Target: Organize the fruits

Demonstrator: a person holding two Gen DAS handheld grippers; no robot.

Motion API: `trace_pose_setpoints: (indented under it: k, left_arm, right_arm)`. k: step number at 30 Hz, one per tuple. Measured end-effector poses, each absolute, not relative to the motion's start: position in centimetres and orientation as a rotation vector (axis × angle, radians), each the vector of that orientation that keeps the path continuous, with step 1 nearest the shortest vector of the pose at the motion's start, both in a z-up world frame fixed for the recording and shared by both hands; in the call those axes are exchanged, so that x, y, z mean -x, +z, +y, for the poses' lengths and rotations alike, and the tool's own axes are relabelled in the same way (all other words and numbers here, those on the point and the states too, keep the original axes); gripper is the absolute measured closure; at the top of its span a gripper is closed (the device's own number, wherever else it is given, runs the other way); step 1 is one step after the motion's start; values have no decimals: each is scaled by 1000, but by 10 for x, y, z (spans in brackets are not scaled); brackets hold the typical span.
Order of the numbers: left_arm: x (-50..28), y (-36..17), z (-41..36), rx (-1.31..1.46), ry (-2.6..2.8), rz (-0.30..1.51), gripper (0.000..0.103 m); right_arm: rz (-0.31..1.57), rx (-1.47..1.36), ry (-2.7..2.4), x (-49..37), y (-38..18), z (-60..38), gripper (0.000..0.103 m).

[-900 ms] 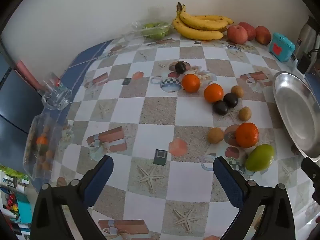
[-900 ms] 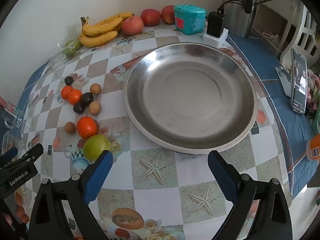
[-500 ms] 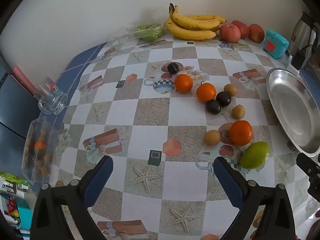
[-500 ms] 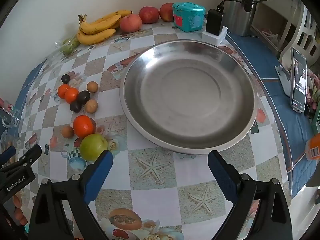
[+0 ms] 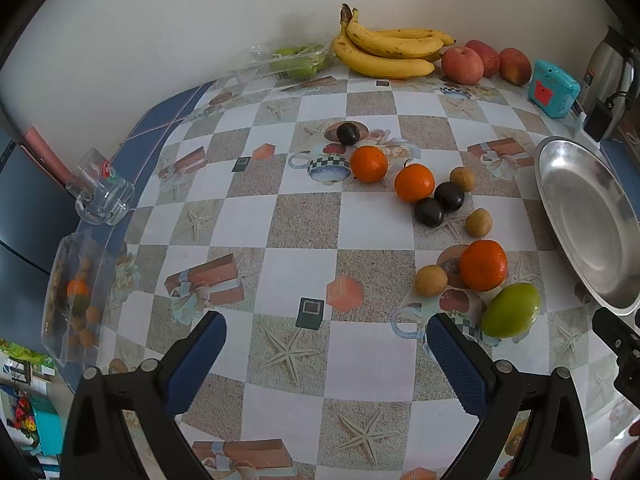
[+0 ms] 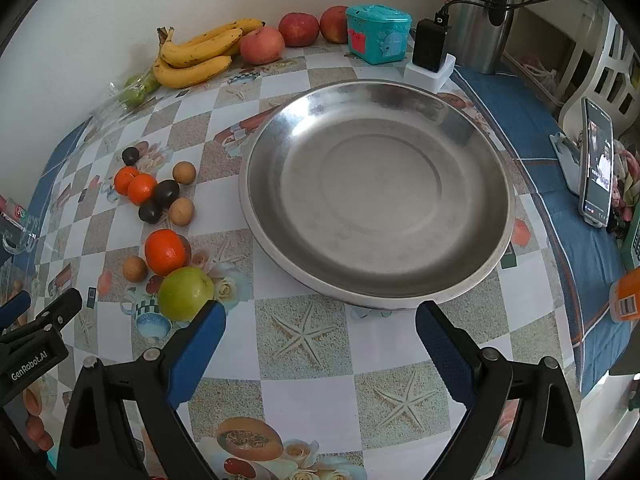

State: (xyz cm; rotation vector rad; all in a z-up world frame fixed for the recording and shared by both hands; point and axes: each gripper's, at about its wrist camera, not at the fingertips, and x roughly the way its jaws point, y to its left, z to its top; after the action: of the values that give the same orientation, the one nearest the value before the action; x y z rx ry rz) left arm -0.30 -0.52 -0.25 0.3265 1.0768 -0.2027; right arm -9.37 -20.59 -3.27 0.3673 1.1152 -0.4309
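Note:
Loose fruit lies on the checked tablecloth: a green apple (image 5: 511,316) (image 6: 185,293), three oranges with the nearest (image 5: 483,265) (image 6: 165,251), dark plums (image 5: 449,196) and small brown fruits (image 5: 430,280). A big empty steel dish (image 6: 376,192) (image 5: 580,208) sits to the right of them. Bananas (image 5: 390,52) (image 6: 196,54) and red apples (image 5: 462,65) (image 6: 262,45) line the wall. My left gripper (image 5: 326,346) hangs open over bare cloth, left of the green apple. My right gripper (image 6: 320,336) is open near the dish's front rim, its left finger (image 6: 200,344) close to the green apple.
A glass mug (image 5: 102,190) and a clear box of small fruit (image 5: 74,296) sit at the left table edge. A teal box (image 6: 378,34), charger (image 6: 430,46) and steel kettle (image 6: 478,12) stand behind the dish. A phone on a stand (image 6: 596,168) is at the right.
Both views have shifted a little: the fruit cluster has slid left in the left wrist view, and the dish and fruit sit slightly lower and nearer in the right wrist view. Both grippers stay open.

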Motion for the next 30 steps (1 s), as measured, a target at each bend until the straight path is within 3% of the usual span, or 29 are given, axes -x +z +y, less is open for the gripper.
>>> trace_pose_setpoints:
  k: [30]
  left_arm:
    - [0, -6, -3, -324, -191, 1096, 1]
  right_arm:
    - [1116, -366, -430, 93, -32, -206, 7]
